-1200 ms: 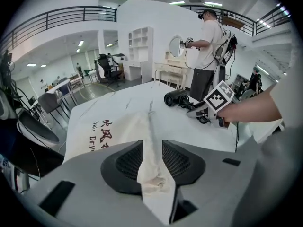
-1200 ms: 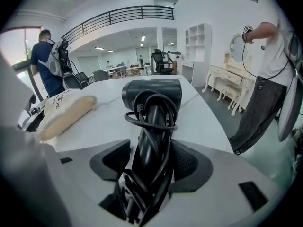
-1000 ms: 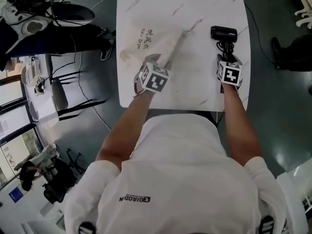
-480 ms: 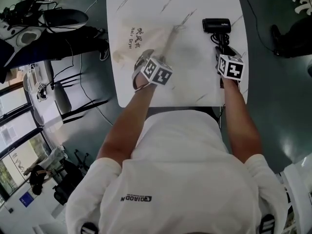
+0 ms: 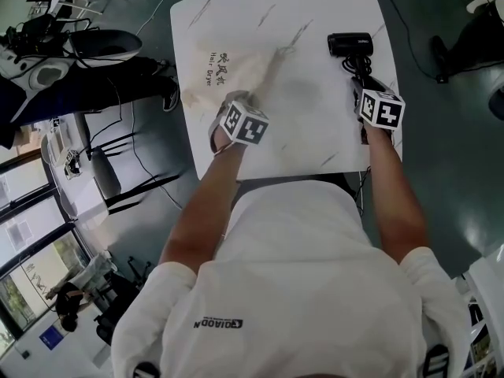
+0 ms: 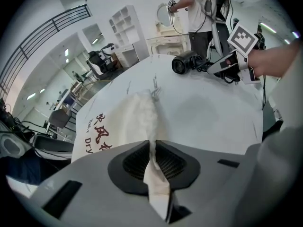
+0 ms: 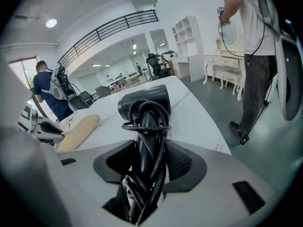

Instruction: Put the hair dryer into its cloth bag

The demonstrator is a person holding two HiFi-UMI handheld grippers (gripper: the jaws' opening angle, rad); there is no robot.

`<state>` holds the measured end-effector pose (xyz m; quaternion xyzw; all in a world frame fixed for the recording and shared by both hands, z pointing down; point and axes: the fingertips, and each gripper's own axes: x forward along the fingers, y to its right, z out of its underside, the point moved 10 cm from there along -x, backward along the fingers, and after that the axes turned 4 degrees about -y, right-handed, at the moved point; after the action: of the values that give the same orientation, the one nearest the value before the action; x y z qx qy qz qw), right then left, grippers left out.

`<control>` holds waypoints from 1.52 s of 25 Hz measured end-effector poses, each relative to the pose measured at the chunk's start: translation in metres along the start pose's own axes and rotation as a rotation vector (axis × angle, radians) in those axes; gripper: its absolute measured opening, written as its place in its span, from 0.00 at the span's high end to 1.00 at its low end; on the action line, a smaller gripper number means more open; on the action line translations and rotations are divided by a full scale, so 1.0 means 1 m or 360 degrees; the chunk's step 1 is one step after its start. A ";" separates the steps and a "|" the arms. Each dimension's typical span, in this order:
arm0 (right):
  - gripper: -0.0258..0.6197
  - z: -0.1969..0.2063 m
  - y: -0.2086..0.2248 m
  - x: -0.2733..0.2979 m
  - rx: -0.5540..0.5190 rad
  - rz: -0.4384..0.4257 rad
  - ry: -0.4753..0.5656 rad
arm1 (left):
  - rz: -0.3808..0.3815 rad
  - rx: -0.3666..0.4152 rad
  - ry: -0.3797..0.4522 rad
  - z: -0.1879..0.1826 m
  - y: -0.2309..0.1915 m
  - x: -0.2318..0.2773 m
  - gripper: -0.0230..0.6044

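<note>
The left claw (image 6: 152, 151) has just been closing and pinches the near edge of the cloth bag (image 5: 228, 68), which lies on the left of the white desk (image 5: 315, 124). The right claw (image 7: 144, 157), also just closing, clamps the cord-wrapped handle of the hair dryer (image 5: 350, 46) at the desk's far right.

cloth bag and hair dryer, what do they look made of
The cloth bag: cream woven fabric, matte; it bunches into soft folds. The hair dryer: probably hard black plastic, smooth with a faint sheen. Its cord looks rubbery, bending in loops.
</note>
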<state>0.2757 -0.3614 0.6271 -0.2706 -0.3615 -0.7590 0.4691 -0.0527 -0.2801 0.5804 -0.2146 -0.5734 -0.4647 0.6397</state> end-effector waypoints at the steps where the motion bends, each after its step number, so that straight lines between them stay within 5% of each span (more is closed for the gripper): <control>1: 0.63 0.002 -0.001 -0.002 0.0006 -0.0001 0.0003 | 0.0017 -0.0027 0.0022 0.002 -0.002 -0.003 0.87; 6: 0.63 0.013 -0.014 -0.013 0.0001 -0.0043 0.0004 | 0.0121 -0.0230 0.0141 0.014 -0.011 -0.023 0.87; 15: 0.63 0.035 -0.059 -0.043 -0.0091 -0.0138 0.0010 | 0.0203 -0.0336 0.0327 0.044 -0.032 -0.056 0.87; 38: 0.63 0.085 -0.174 -0.061 -0.0457 -0.0616 -0.0312 | 0.0328 -0.0370 0.0525 0.074 -0.046 -0.086 0.87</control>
<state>0.1495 -0.2092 0.5803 -0.3324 -0.3388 -0.8483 0.2348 -0.1233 -0.2123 0.5070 -0.2655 -0.3788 -0.4887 0.7398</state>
